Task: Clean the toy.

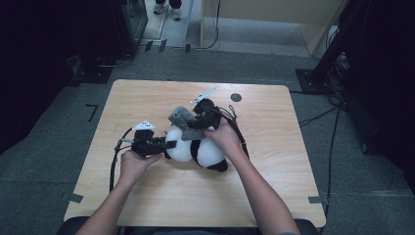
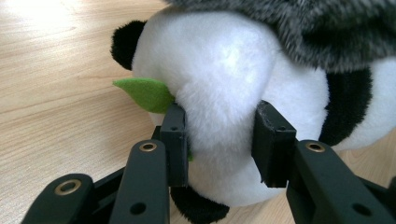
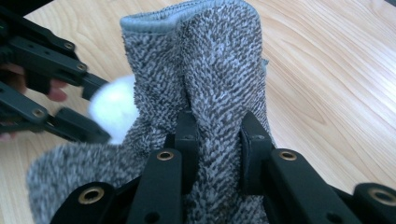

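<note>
- Left: we are watching the left hand-held gripper (image 1: 164,144) pinching the plush panda (image 1: 195,149), which is lying near the middle of the bench (image 1: 147,196). In the left gripper view its jaws are standing partly closed, with the pads (image 2: 175,135) pressing into a white rounded part of the toy, just beside a green felt leaf (image 2: 144,93). This hand is steadying the toy.
- Centre: we are judging the step in hand to be dressing the panda in the grey knitted garment (image 1: 182,117), which is draping over the top of the toy. How far the garment is on we cannot tell.
- Right: the right hand-held gripper (image 1: 203,120) is gripping the garment. In the right gripper view its jaws are standing narrowly apart and clamping a bunched fold of the grey knit (image 3: 210,93), with the hemmed edge rising above them.
- Next move, as we are judging it: drawing the knit further over the white body while the left grip is holding the toy down, and keeping the fabric from slipping out of the pads.
</note>
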